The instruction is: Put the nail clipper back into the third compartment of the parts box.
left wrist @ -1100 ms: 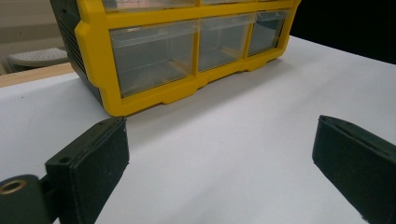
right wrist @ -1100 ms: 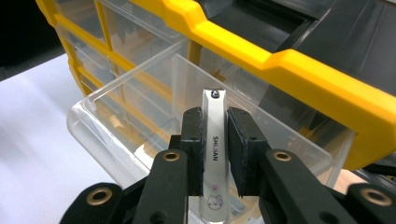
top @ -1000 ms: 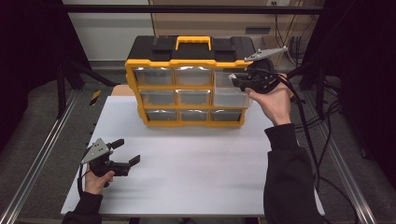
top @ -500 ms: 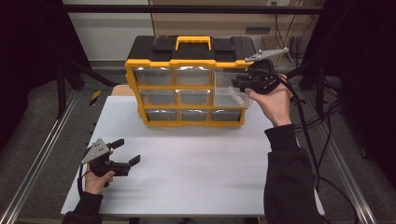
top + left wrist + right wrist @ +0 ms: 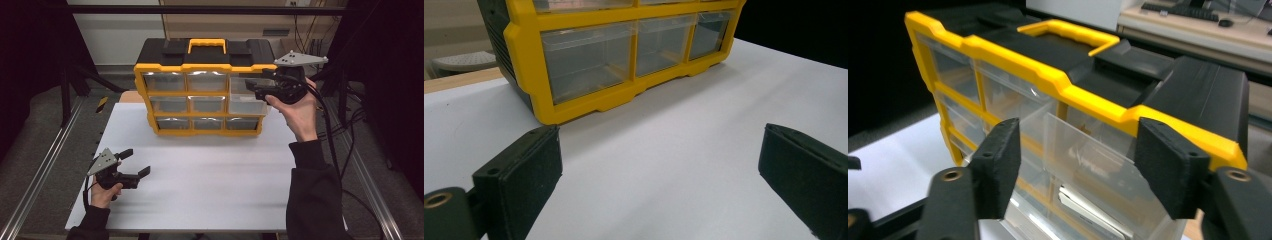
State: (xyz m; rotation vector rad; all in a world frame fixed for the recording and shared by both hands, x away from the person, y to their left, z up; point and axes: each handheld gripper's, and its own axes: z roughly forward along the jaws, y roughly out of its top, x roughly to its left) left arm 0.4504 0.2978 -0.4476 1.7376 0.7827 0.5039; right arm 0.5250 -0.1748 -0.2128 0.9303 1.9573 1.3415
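A yellow and black organizer [image 5: 200,65] with clear drawers stands upright at the back of the white table [image 5: 210,170]. Its top right drawer [image 5: 245,97] is pulled partly out. My right gripper [image 5: 254,89] is held up at that drawer's front. In the right gripper view the clear drawer [image 5: 1098,165] juts out between the jaws of my right gripper [image 5: 1080,170], which stand wide apart. My left gripper [image 5: 136,162] rests open near the table's front left corner. It points at the organizer [image 5: 574,20], and bare table lies between the jaws of this left gripper [image 5: 659,170].
Metal rails run along the left side [image 5: 45,165] and the right side [image 5: 370,180] of the table. Cables [image 5: 345,125] trail from the right gripper past the table's right edge. A wooden surface [image 5: 131,95] shows behind the table's back left corner.
The right gripper has shifted slightly at the top right drawer, which seems to stand a little farther out. The left gripper has not moved.
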